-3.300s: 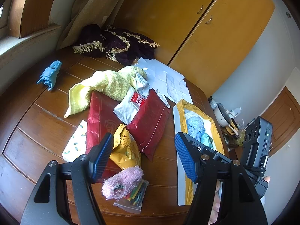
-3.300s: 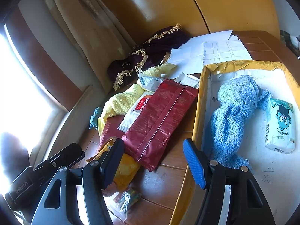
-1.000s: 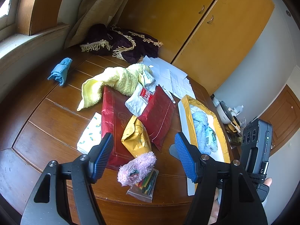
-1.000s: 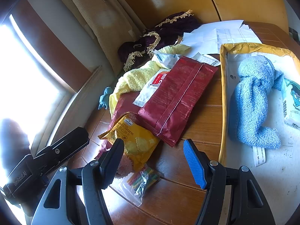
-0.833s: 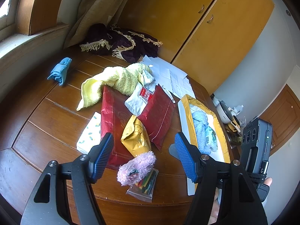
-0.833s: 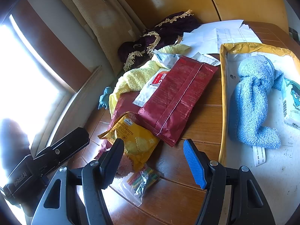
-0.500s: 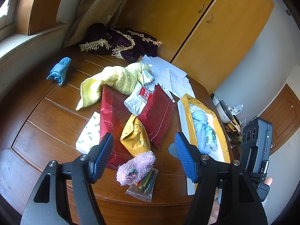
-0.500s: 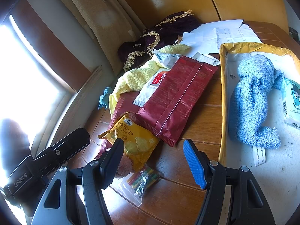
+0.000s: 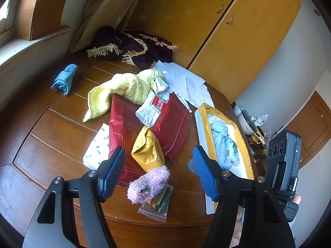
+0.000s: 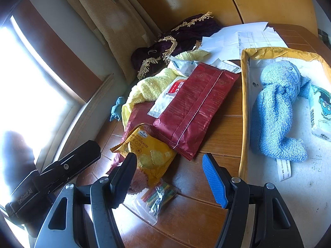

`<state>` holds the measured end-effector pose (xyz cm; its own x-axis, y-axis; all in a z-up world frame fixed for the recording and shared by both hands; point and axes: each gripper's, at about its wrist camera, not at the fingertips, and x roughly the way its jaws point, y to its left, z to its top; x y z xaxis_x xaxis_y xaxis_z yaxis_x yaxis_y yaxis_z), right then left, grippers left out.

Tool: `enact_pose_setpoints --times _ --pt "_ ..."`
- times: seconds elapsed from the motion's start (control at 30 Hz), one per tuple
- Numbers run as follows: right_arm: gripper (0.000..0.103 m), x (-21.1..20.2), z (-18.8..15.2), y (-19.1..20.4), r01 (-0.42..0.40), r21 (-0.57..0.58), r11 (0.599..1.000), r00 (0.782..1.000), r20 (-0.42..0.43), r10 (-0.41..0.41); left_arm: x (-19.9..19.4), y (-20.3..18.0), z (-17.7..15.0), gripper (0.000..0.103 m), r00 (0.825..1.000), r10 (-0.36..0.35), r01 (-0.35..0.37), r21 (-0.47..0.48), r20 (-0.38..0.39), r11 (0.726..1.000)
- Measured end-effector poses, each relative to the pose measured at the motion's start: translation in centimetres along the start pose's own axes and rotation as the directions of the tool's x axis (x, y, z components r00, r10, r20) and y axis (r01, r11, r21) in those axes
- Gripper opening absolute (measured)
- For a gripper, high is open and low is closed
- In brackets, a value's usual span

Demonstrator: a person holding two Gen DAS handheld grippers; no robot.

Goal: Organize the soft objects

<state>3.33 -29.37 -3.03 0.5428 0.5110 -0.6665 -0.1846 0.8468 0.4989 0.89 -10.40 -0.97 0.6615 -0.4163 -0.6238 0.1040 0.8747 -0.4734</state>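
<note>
Both grippers, L (image 9: 159, 169) and R (image 10: 168, 175), spread wide, empty, above table; pink fluff (image 9: 149, 183) near edge on baggie (image 9: 159, 204), tray (image 9: 203, 124) to right w/ blue towel (image 9: 220, 142); advise: pinch fluff only, clear of baggie.

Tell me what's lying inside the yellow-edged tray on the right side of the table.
Inside the tray lie a crumpled blue towel and a small white packet with a cartoon face, beside each other. Whatever is under the towel is hidden.

Glossy wooden table (image 9: 51, 128), fuzzy terry yellow towel (image 9: 126, 86), shiny foil red packet (image 10: 196, 105).
</note>
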Motion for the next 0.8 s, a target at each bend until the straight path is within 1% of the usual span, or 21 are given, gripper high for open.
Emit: enact_pose_setpoints --times 0.2,0.3,0.4,0.53,0.67,0.73,0.8 --pt "0.068 -0.2 -0.4 0.5 -0.032 -0.018 0.999 0.999 -0.004 0.032 -0.8 0.4 0.4 0.067 1.0 0.009 -0.009 0.012 0.02 1.0" --pt "0.068 0.0 -0.8 0.8 -0.043 -0.039 0.998 0.999 -0.019 0.042 -0.3 0.8 0.5 0.067 1.0 -0.001 0.001 0.009 -0.013 1.0" --pt "0.068 -0.1 -1.3 0.9 -0.028 -0.046 0.999 0.999 -0.027 0.027 0.0 0.7 0.1 0.067 0.999 -0.018 0.019 0.02 -0.038 1.0" --pt "0.068 -0.7 -0.9 0.8 0.016 -0.03 0.999 1.0 0.005 -0.016 0.3 -0.3 -1.3 0.067 0.999 0.019 -0.011 0.146 -0.051 0.989" --pt "0.068 -0.6 -0.4 -0.4 0.022 0.018 1.0 1.0 0.002 -0.022 0.4 -1.4 -3.0 0.067 0.997 0.071 -0.057 0.275 -0.04 0.96" --pt "0.068 -0.3 -0.3 -0.5 0.012 0.023 1.0 1.0 -0.007 -0.012 0.5 -1.7 -3.6 0.067 0.997 0.078 -0.065 0.318 -0.026 0.946" --pt "0.068 -0.1 -0.3 -0.3 0.021 0.017 1.0 1.0 -0.01 -0.021 0.8 -2.0 -3.8 0.066 0.996 0.081 -0.068 0.335 -0.026 0.94"
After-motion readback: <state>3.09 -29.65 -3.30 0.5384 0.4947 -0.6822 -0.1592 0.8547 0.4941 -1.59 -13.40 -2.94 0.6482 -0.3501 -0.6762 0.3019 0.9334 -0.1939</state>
